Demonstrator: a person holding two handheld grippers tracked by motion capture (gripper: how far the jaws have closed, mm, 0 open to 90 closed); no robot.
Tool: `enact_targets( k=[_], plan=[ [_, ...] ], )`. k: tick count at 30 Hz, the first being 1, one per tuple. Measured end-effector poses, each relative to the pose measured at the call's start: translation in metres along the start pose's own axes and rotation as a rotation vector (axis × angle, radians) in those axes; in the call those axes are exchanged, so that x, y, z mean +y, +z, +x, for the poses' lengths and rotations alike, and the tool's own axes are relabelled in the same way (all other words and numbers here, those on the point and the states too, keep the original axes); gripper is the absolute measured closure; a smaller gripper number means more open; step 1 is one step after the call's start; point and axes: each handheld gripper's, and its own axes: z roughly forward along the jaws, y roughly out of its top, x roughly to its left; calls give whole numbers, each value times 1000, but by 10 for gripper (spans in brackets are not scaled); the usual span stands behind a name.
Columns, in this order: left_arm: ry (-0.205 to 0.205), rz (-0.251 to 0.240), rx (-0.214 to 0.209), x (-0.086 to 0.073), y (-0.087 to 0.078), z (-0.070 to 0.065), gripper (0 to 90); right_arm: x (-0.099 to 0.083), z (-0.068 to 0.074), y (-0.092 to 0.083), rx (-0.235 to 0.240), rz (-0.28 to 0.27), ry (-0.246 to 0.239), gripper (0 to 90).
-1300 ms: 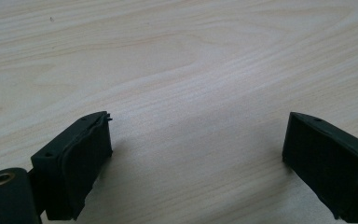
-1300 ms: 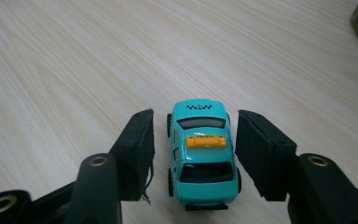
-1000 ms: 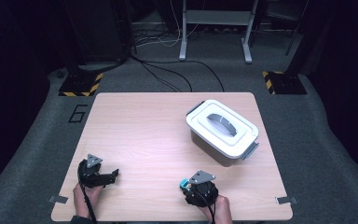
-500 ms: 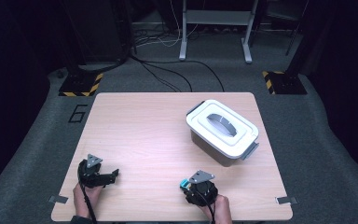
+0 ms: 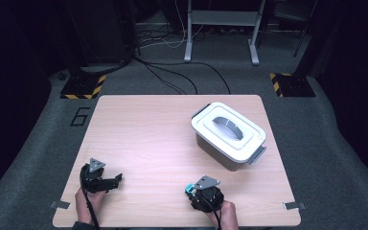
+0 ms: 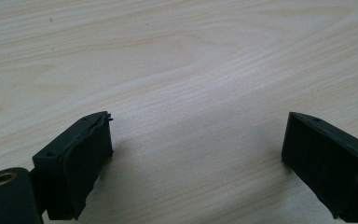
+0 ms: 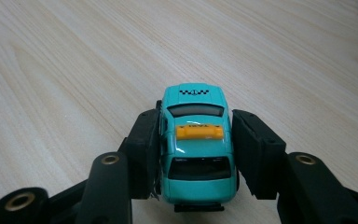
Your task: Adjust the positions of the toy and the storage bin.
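Right hand-held gripper (image 7: 196,140) clamped around teal toy taxi (image 7: 196,144).

A lab or studio: hazard-striped stand bases (image 5: 80,88), floor cables (image 5: 172,76), grey carpet (image 5: 38,139), metal frame (image 5: 220,24)

The surface (image 5: 143,139) is showing pale, matt wood grain, while the lidded box (image 5: 228,135) is presenting smooth white and grey plastic. The toy taxi (image 7: 196,148) is gleaming with glossy teal paint, and the right claw (image 7: 196,154) is showing matt black plastic with brassy inserts.
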Motion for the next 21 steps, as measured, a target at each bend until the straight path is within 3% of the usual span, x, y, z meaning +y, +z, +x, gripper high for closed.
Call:
enact_targets(
  k=[10,21],
  plan=[
    [0,0,0,0,0,0,81,1,-3,-8,-20,-14,-1,525],
    [-1,0,0,0,0,0,81,-2,-15,-19,-56,-28,29,524]
  ],
)
